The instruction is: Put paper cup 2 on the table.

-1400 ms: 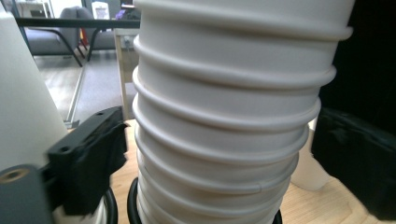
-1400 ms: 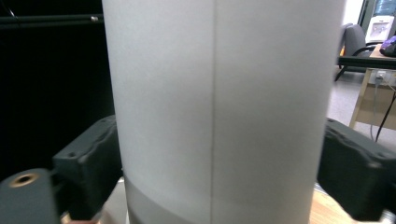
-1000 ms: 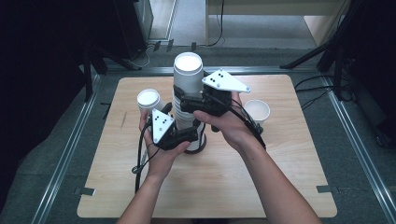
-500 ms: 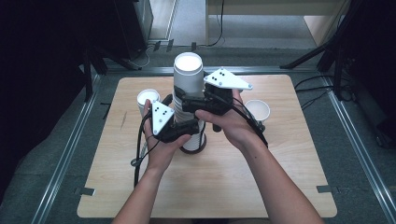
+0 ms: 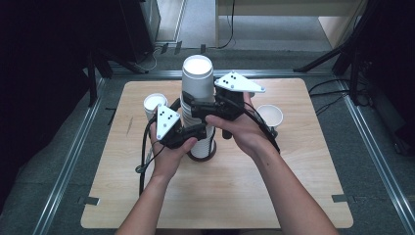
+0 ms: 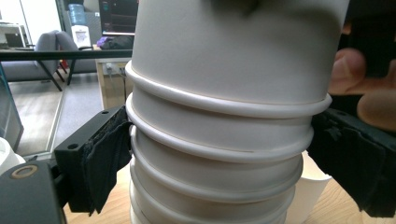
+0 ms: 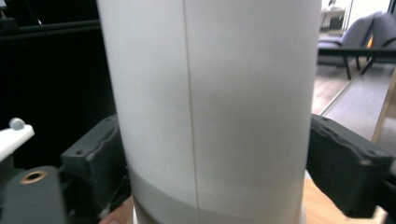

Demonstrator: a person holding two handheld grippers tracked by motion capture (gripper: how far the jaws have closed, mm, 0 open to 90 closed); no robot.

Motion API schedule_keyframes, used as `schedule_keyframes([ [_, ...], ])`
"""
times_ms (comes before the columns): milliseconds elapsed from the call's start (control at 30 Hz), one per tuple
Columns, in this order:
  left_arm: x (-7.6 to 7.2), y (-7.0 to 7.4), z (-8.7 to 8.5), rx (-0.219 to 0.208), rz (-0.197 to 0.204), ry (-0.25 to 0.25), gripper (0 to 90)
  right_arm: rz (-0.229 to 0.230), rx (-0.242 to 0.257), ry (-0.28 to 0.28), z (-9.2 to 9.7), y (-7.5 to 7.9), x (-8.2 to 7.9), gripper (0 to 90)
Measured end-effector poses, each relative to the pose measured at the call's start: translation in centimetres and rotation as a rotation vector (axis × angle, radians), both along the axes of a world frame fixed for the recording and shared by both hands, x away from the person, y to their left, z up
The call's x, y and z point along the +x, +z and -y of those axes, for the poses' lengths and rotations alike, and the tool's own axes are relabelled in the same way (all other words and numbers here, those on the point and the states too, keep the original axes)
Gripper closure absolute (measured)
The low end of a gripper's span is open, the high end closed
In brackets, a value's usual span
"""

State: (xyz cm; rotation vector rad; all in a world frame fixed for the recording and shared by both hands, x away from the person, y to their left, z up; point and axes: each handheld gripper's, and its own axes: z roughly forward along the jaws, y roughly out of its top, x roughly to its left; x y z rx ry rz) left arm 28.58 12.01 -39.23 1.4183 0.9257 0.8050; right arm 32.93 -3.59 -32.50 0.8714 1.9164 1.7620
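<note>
A tall stack of white paper cups (image 5: 198,83) stands mid-table. My left gripper (image 5: 195,134) reaches in low from the left. Its jaws have just been closing, and in the left gripper view (image 6: 219,158) both black pads (image 6: 105,158) press on the ringed rims of the stack (image 6: 219,121). My right gripper (image 5: 195,105) sits higher, around the top cup. Its jaws have just been opening. In the right gripper view (image 7: 217,161) the smooth cup wall (image 7: 210,93) stands between the pads (image 7: 343,168), which rest beside it without squeezing.
One single white cup (image 5: 155,104) stands left of the stack and another (image 5: 270,116) to its right. The wooden tabletop (image 5: 293,196) is bare in front. Metal rails and cables run along the table's sides.
My left hand has edged slightly up and left beside the stack. The right hand and the stack have stayed where they were.
</note>
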Motion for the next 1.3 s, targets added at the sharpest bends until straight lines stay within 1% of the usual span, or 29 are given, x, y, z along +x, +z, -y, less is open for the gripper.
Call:
schedule_keyframes([
  [100, 0.0, 0.0, -0.1, 0.0, 0.001, -0.004, 7.7, -0.015, -0.033, 0.002, -0.4, -0.7, 0.2, 9.3],
  [133, 0.0, 0.0, -0.1, -0.003, 0.001, -0.007, 7.9, -0.013, -0.037, 0.001, -0.4, -0.8, 0.3, 9.7],
  [200, 0.0, -0.1, -0.2, -0.001, 0.003, -0.009, 8.2, -0.019, -0.025, 0.005, -0.3, -0.9, 0.4, 10.6],
  [267, -0.1, -0.1, -0.2, 0.001, 0.005, -0.013, 8.5, 0.008, -0.037, 0.003, -0.4, -0.8, 0.3, 11.5],
  [433, -0.1, -0.2, -0.4, 0.0, 0.007, -0.022, 9.2, 0.021, -0.053, -0.001, -0.4, -0.6, 0.2, 12.1],
  [600, -0.1, -0.2, -0.3, 0.005, 0.011, -0.021, 9.9, 0.024, -0.049, -0.008, -0.4, -0.3, 0.1, 12.9],
  [667, -0.1, -0.2, -0.3, 0.008, 0.012, -0.021, 9.9, 0.015, -0.045, -0.007, -0.4, -0.2, 0.1, 13.0],
  [767, -0.1, -0.2, -0.3, 0.008, 0.013, -0.022, 10.0, 0.022, -0.035, -0.01, -0.4, 0.0, 0.1, 14.1],
  [800, -0.1, -0.2, -0.3, 0.008, 0.012, -0.022, 10.0, 0.024, -0.022, -0.011, -0.4, 0.2, 0.1, 14.5],
  [867, -0.1, -0.2, -0.3, 0.008, 0.012, -0.022, 10.1, 0.034, -0.02, -0.016, -0.4, 0.5, 0.0, 15.2],
  [967, -0.1, -0.2, -0.3, 0.008, 0.012, -0.022, 10.1, 0.042, 0.033, -0.014, -0.1, 1.5, 0.0, 16.1],
  [1033, -0.1, -0.2, -0.3, 0.007, 0.012, -0.022, 10.1, 0.05, 0.055, -0.013, 0.0, 2.3, -0.1, 16.1],
  [1200, -0.1, -0.2, -0.3, 0.007, 0.011, -0.02, 10.1, 0.089, 0.077, -0.019, 0.0, 3.9, -0.5, 15.9],
  [1300, -0.1, -0.2, -0.3, 0.007, 0.012, -0.02, 10.0, 0.112, 0.068, -0.041, 0.0, 4.5, -0.7, 16.1],
])
